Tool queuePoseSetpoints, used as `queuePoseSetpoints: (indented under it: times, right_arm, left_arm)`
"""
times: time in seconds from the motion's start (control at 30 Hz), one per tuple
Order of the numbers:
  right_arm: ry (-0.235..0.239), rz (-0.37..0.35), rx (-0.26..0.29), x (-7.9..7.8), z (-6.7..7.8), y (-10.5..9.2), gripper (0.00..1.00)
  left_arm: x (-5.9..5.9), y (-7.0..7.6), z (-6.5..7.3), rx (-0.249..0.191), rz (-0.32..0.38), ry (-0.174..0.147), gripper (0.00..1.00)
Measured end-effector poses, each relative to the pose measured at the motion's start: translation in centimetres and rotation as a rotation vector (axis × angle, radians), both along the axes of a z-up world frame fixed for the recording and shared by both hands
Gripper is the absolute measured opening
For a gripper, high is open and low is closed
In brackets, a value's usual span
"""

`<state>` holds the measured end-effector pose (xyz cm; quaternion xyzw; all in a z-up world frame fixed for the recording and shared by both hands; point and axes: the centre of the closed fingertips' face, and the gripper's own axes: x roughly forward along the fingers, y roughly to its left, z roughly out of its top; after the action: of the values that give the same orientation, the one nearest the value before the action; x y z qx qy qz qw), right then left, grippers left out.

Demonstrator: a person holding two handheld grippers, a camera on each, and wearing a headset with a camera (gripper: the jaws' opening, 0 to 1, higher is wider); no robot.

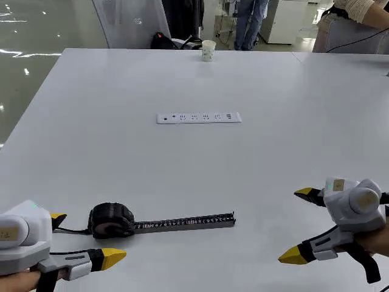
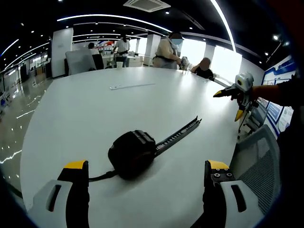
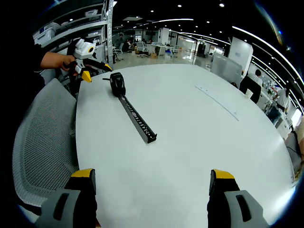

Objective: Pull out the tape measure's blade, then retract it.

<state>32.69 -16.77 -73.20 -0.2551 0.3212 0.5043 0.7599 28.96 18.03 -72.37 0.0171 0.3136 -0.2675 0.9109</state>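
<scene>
A black tape measure lies on the white table near its front left, with its dark blade drawn out to the right. The case and blade show in the left gripper view, and the case with its blade in the right gripper view. My left gripper stands open just left of the case, jaws either side of its strap. My right gripper is open at the front right, well clear of the blade's tip.
A white power strip lies mid-table and a paper cup stands at the far edge. People stand beyond the table. A mesh chair sits beside the near edge.
</scene>
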Motion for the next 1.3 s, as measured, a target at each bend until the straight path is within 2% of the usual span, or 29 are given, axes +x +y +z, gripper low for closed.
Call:
queuePoseSetpoints:
  times: [0.17, 0.27, 0.57, 0.87, 1.1, 1.23, 1.3]
  right_arm:
    - [0.012, 0.029, -0.021, 0.5, 0.0, 0.3, 0.99]
    - [0.013, 0.05, -0.035, 0.6, 0.1, 0.6, 0.99]
    - [0.012, 0.115, -0.058, 1.4, 0.4, 1.9, 0.99]
    - [0.025, 0.158, -0.076, 2.1, 0.4, 3.2, 0.99]
    - [0.038, 0.188, -0.093, 3.2, -0.2, 4.0, 0.99]
    - [0.044, 0.21, -0.102, 3.5, -0.8, 4.7, 0.99]
    - [0.044, 0.218, -0.105, 3.7, -0.9, 5.1, 0.99]
  left_arm:
    - [0.5, -0.9, 0.1, 0.002, -0.011, -0.007, 0.99]
    - [0.9, -1.0, 0.2, 0.022, -0.007, -0.02, 0.99]
    - [2.4, -1.6, 0.2, 0.054, -0.013, -0.022, 0.99]
    - [4.1, -1.6, 1.2, 0.036, 0.05, -0.041, 0.99]
    - [5.0, -1.6, 1.3, 0.06, 0.083, -0.058, 0.99]
    - [5.4, -1.8, 0.8, 0.075, 0.114, -0.046, 0.99]
    - [5.3, -2.0, 0.5, 0.063, 0.134, -0.033, 0.99]
